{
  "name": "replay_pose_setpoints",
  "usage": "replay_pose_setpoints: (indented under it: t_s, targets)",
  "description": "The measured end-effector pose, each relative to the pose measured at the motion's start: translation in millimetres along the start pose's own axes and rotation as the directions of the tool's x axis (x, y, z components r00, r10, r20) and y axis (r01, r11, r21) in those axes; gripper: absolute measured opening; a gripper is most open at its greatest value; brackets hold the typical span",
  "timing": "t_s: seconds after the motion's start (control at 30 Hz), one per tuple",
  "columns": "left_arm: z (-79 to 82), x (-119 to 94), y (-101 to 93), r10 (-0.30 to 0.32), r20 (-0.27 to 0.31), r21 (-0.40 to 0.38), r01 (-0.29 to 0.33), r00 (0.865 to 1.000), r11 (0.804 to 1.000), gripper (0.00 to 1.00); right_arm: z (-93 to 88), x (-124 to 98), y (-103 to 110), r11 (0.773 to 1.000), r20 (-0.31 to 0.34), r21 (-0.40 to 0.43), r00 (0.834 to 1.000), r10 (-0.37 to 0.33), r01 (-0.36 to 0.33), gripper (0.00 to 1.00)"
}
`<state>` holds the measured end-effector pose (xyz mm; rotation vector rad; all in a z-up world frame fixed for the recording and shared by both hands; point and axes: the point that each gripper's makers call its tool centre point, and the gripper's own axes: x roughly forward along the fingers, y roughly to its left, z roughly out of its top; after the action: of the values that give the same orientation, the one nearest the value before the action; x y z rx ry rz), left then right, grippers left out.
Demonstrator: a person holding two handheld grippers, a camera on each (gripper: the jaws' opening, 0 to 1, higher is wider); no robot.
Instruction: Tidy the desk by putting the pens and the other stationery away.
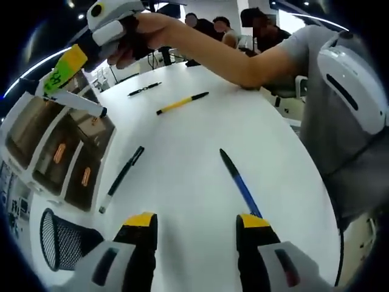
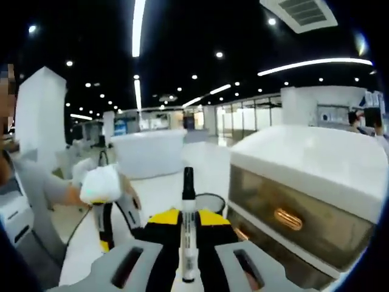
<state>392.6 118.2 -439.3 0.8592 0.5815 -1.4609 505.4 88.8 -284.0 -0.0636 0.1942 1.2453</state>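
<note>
My left gripper [image 1: 196, 222] stands open above the white table [image 1: 200, 140], nothing between its yellow-tipped jaws. A blue pen [image 1: 240, 182] lies just ahead of its right jaw, and a black-and-white pen [image 1: 121, 178] lies ahead to the left. Farther off lie a yellow pen [image 1: 182, 103] and a black pen [image 1: 144, 89]. My right gripper [image 2: 188, 216] is shut on a white marker [image 2: 187, 237] with a black cap. In the left gripper view, that right gripper [image 1: 64, 70] holds the marker [image 1: 79, 104] over the drawer unit [image 1: 55, 152].
A black mesh pen cup [image 1: 61, 240] stands beside the drawer unit, also seen as the mesh cup [image 2: 209, 202] next to the translucent drawers [image 2: 304, 207]. The person's arm [image 1: 243, 61] reaches across the far table. The left gripper [image 2: 115, 225] shows low at left.
</note>
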Motion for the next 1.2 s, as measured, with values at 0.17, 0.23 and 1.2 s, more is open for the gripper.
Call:
replay_pose_setpoints:
  t_s: [0.17,0.23,1.2]
  targets:
    - [-1.1,0.8,-3.9,-0.012,-0.014,0.013,0.013,1.000,1.000,0.52,-1.9,12.4,-1.5,1.000,0.022,-0.005,0.999,-0.024,0.024,0.07]
    - [-2.0,0.7,-4.0,-0.012,-0.020,0.017,0.012,1.000,1.000,0.52,-2.4,15.4,-2.3,1.000,0.023,-0.006,0.999,-0.031,0.031,0.07]
    - [14.5,-9.0,-21.5,-0.023,-0.027,0.114,0.026,0.999,0.993,0.52,44.0,64.3,-0.4,0.987,0.309,-0.050,0.942,-0.131,0.154,0.06]
